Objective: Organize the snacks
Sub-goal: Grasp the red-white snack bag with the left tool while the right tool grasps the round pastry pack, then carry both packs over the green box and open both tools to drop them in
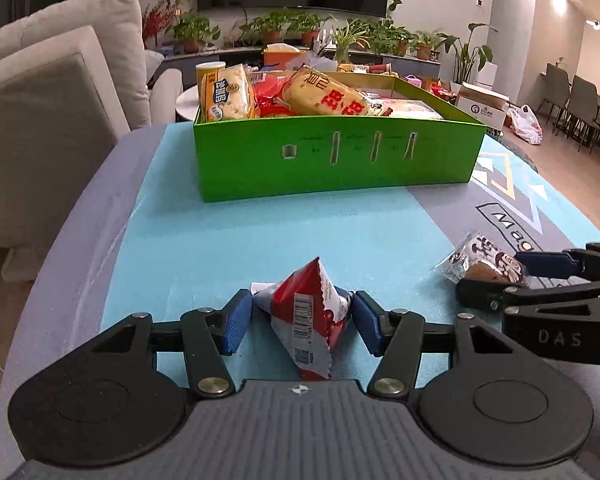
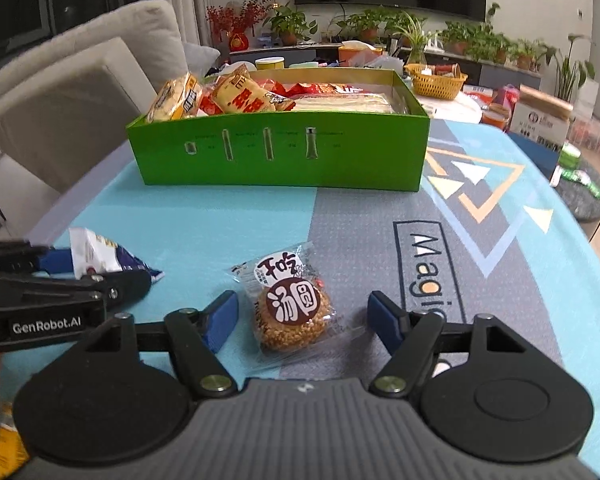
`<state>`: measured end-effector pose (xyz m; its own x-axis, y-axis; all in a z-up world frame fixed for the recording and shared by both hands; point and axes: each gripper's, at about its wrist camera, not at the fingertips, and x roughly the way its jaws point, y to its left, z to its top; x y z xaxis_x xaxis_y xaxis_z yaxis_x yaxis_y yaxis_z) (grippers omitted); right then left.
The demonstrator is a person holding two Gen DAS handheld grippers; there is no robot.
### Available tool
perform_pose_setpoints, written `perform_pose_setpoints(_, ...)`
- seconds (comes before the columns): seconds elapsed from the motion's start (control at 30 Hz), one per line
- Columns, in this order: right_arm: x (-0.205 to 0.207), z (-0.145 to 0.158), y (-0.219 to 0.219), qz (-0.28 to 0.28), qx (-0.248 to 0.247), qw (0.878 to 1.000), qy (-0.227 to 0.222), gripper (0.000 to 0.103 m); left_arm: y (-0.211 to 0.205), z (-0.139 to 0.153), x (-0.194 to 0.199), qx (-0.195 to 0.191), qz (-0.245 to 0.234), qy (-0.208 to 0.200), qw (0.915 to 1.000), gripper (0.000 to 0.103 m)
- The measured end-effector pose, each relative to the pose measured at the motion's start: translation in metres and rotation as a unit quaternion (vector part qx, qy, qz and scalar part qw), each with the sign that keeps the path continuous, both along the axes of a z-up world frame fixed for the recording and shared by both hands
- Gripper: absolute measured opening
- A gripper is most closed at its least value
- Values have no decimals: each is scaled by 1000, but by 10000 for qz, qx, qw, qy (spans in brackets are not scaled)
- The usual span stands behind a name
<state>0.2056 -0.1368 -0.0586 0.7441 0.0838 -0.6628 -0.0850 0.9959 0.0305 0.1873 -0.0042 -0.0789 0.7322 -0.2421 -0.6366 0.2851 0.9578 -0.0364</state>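
Observation:
My left gripper [image 1: 302,320] has its blue pads against both sides of a red, white and blue snack packet [image 1: 310,312] standing on the table mat. It also shows in the right wrist view [image 2: 100,258]. My right gripper [image 2: 302,318] is open around a clear-wrapped sesame ball snack [image 2: 290,306] lying on the mat, pads apart from it. That snack shows in the left wrist view [image 1: 482,264]. A green box [image 1: 336,152] holding several snack packs stands at the far side of the table, also in the right wrist view [image 2: 280,152].
The mat [image 1: 228,240] is blue and grey with a printed logo [image 2: 424,272]. A beige sofa [image 1: 52,92] stands to the left. Behind the box are a yellow basket [image 2: 436,80], a cardboard box [image 1: 484,104] and potted plants.

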Motion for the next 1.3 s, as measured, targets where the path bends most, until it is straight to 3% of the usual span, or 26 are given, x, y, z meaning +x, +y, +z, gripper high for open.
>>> perform_pose_setpoints(0.23, -4, 6, -9, -117, 640, 9979, 50, 58, 6, 7, -3, -214, 56, 96, 9997, 50)
perform_pose_setpoints(0.33, -12, 11, -7, -134, 659, 9977, -4, 57, 4, 13, -11, -108, 57, -64, 9999, 50)
perform_pose_setpoints(0.67, -42, 41, 2, 40, 682, 9972, -313, 55, 13, 38, -44, -305, 90, -307, 9990, 48)
perform_pose_setpoints(0.87, -48, 32, 4, -90, 354, 9992, -183, 55, 15, 49, -60, -330, 117, -420, 9985, 48)
perform_pose_setpoints(1.13, -21, 14, 12, -298, 370, 9988, 110, 56, 17, 53, -65, -252, 119, -488, 9984, 48)
perform_pose_setpoints(1.3, -24, 12, 7, -466, 550, 9972, 199, 49, 20, 46, -60, -294, 204, -371, 9987, 48)
